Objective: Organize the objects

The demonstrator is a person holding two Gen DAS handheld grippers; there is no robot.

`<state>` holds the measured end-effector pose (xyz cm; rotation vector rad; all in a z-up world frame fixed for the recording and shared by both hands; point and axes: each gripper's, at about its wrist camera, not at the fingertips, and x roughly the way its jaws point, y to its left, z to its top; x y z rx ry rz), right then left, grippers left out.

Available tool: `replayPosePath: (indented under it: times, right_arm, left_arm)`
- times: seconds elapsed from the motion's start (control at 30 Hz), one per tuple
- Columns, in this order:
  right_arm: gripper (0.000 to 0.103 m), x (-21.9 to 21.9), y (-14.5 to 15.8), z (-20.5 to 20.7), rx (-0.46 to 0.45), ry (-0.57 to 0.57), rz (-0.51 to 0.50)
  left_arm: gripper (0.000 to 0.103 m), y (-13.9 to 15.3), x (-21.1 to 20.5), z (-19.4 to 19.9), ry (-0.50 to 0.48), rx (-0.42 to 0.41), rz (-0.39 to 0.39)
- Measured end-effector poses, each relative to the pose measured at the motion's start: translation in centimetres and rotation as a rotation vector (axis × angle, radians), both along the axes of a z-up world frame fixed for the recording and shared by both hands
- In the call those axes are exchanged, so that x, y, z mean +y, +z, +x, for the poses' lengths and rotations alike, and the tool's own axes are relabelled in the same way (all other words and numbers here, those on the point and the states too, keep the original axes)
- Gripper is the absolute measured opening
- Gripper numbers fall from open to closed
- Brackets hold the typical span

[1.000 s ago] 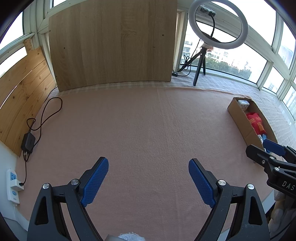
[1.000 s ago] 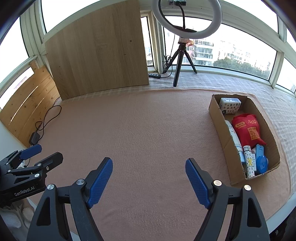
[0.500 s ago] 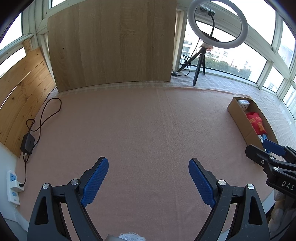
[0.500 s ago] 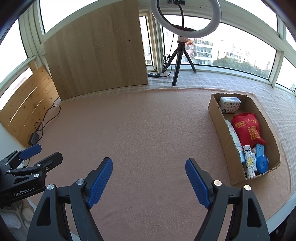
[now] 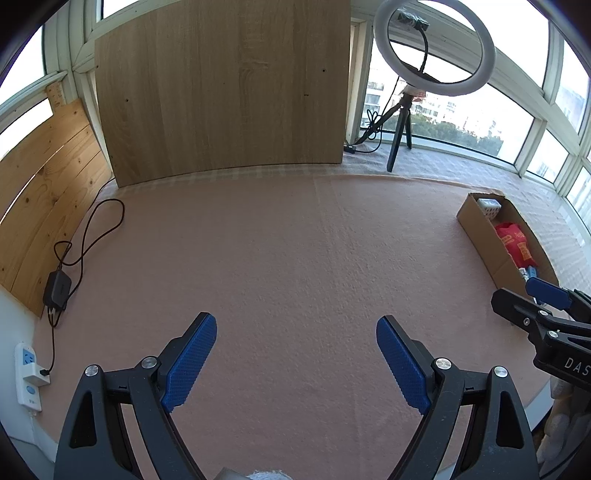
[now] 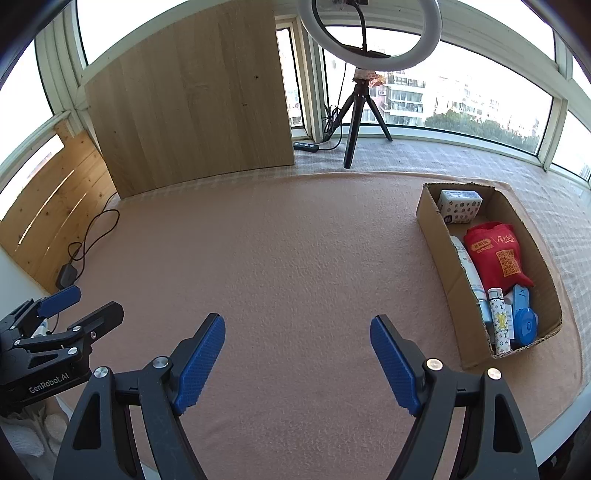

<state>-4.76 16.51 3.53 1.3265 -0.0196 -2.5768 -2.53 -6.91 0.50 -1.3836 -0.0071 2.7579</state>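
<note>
The cardboard box [image 6: 436, 236] sits at the right side of the desk [image 6: 295, 258], a long open-topped rectangle of plain brown corrugated board with a ragged top edge. I see its contents best from the right wrist view: at the far end a small white carton [image 6: 460, 206] printed with little patterns, then a red fabric bag [image 6: 495, 251] with yellow print lying crumpled in the middle. Along the left inner wall lies a long white tube [image 6: 471, 271], and at the near end a slim white patterned cylinder [image 6: 500, 319] rests beside a blue plastic item [image 6: 524, 317] I cannot name.

The desk is covered in a pinkish felt-like cloth with a fuzzy nap, and the wide area in front of me is bare cloth. My right gripper [image 6: 297, 363] hovers over the near edge with its ribbed blue fingers [image 6: 201, 363] spread wide, holding nothing. My left gripper [image 5: 297, 365] is likewise spread wide and empty, further left.

At the far side a large wood-grain board [image 5: 225, 88] stands upright, with a ring light [image 6: 369, 33] on a black tripod to its right before the windows. On the far left a black cable [image 5: 92, 236] loops to a power adapter [image 5: 56, 288] beside slatted pine panelling [image 5: 44, 192].
</note>
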Motion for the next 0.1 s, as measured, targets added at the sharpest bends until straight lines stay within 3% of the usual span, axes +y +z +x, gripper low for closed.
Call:
replayPosePath:
  times: [0.1]
  right_arm:
    - [0.078,-0.13,-0.28,-0.24,-0.004,-0.001,0.002]
  left_arm:
    - [0.091,-0.30,-0.06,-0.26,-0.001,-0.004,-0.004]
